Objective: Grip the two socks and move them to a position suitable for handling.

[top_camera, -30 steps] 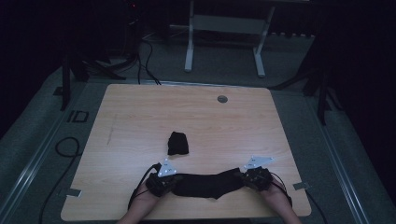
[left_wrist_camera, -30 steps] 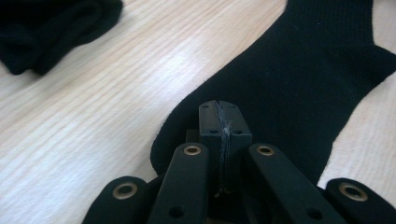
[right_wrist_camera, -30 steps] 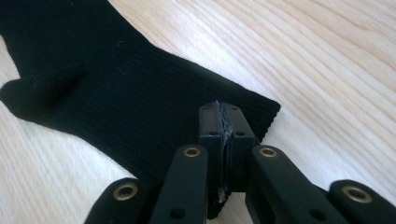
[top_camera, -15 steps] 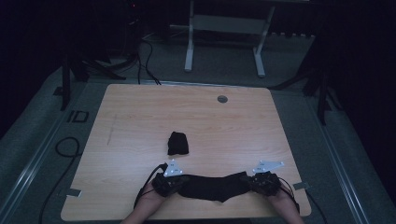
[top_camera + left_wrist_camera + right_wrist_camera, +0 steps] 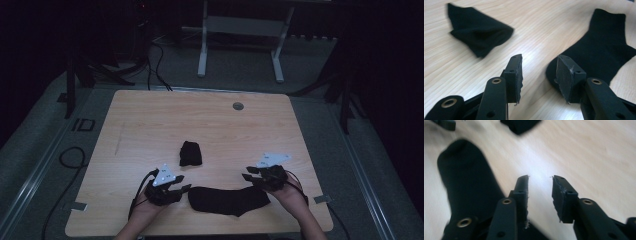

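At near edge of table (image 5: 150,120), flat black sock (image 5: 227,200) laid out between left claw (image 5: 181,184) and right claw (image 5: 248,174); both just opening, jaws apart, nothing held. Folded sock (image 5: 190,152) beyond. Next: regrip one end squarely, fold evenly, avoid bunching.

Black sock (image 5: 227,200), laid flat and stretched lengthwise, released, near table (image 5: 150,120) front edge, below folded black sock (image 5: 190,152).

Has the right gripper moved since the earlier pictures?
Yes. The right gripper, its jaws just opening with nothing between them, has gone up the picture from the table's near edge, off the flat black sock.
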Available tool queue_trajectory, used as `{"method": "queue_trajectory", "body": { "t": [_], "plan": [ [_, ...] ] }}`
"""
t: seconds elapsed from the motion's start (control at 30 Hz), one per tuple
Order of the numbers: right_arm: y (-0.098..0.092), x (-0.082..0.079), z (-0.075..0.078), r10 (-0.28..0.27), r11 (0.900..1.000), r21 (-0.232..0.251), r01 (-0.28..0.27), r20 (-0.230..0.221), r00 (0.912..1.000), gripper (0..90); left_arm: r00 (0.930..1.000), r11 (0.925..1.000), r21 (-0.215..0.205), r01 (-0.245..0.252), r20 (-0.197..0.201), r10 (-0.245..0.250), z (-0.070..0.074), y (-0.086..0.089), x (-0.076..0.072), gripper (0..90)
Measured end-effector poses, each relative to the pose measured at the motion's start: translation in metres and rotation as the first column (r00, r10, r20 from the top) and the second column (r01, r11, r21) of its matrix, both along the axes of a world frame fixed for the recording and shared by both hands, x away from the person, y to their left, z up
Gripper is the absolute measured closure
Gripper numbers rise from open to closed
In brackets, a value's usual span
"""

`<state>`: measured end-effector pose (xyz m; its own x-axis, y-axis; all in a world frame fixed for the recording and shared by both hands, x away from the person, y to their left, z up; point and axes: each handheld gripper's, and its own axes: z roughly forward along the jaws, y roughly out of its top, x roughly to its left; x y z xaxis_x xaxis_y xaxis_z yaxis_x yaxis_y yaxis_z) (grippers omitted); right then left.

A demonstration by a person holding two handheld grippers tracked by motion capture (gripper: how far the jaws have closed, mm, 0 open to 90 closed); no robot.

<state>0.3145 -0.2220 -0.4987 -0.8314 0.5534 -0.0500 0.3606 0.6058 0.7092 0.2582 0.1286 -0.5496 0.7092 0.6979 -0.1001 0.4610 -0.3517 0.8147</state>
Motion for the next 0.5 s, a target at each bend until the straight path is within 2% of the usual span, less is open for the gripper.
{"method": "queue_trajectory", "body": {
  "t": [0.17, 0.27, 0.3, 0.43, 0.5],
  "plan": [
    [0.046, 0.025, 0.007, 0.064, 0.998, -0.015, -0.064, 0.017, 0.9978, 58.3, 0.9995, 0.9995, -0.007, -0.03, -0.006, 0.03, -0.007, 0.009, -0.004, 56.6],
    [0.077, 0.038, 0.005, 0.096, 0.995, -0.036, -0.096, 0.018, 0.9952, 57.1, 0.9999, 0.9998, 0.01, -0.016, -0.004, 0.016, -0.009, 0.007, -0.008, 56.6],
    [0.09, 0.044, 0.004, 0.115, 0.992, -0.054, -0.114, 0.02, 0.9932, 56.1, 0.9999, 0.9999, 0.004, -0.013, -0.005, 0.013, -0.009, 0.007, -0.008, 56.6],
    [0.125, 0.063, 0.001, 0.135, 0.989, -0.067, -0.135, 0.007, 0.9908, 54.0, 0.9999, 0.9999, 0.0, -0.011, -0.011, 0.011, -0.011, 0.006, -0.007, 56.6],
    [0.14, 0.074, 0.0, 0.131, 0.99, -0.054, -0.131, -0.02, 0.9912, 52.6, 0.9998, 0.9999, 0.003, -0.016, -0.014, 0.016, -0.01, 0.007, -0.007, 56.7]
  ]
}}
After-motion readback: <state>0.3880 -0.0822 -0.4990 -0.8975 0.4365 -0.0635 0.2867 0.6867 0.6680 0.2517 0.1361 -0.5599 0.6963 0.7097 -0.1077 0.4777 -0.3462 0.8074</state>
